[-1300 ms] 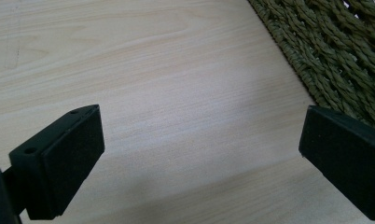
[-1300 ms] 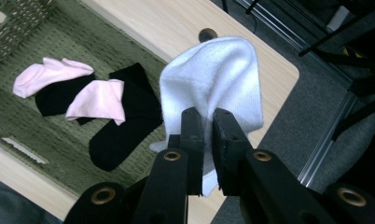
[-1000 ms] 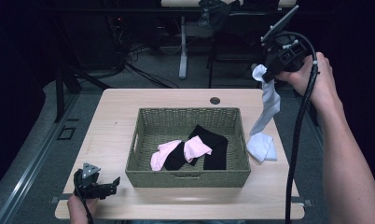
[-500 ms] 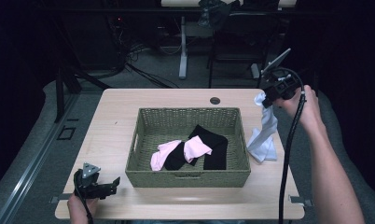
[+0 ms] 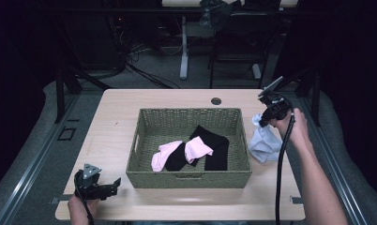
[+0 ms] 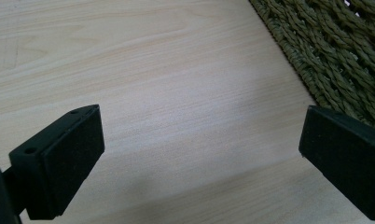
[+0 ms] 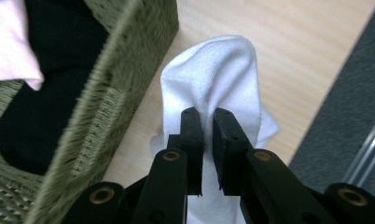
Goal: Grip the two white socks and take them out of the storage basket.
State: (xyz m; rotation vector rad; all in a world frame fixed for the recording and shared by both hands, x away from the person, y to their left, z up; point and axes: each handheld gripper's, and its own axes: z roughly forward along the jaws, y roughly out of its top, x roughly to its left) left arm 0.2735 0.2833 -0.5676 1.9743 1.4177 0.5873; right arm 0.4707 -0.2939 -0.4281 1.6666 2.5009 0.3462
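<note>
The right gripper was clamped on the white sock, its two black jaws drawn almost together with a fold of the white cloth pinched between them. In the right gripper view the right gripper looked down along the white sock, whose rounded end bulged out beyond the jaw tips toward the light wood of the counter. In the high view the sock hung from the jaws and piled up on the counter just beside the right wall of the woven basket, outside it. Its long axis ran roughly up and down from the grip, the lower part crumpled and spread on the wood, so that the sock stood more bunched than stretched. The person's right hand held the gripper above the right edge of the counter.

The left gripper rested near the front left corner of the counter, its jaws wide apart and holding nothing. In the left gripper view the left gripper showed bare wood between its pads, with the woven basket at the upper right.

Inside the basket lay two black socks and two pink socks, overlapping in the middle.
</note>
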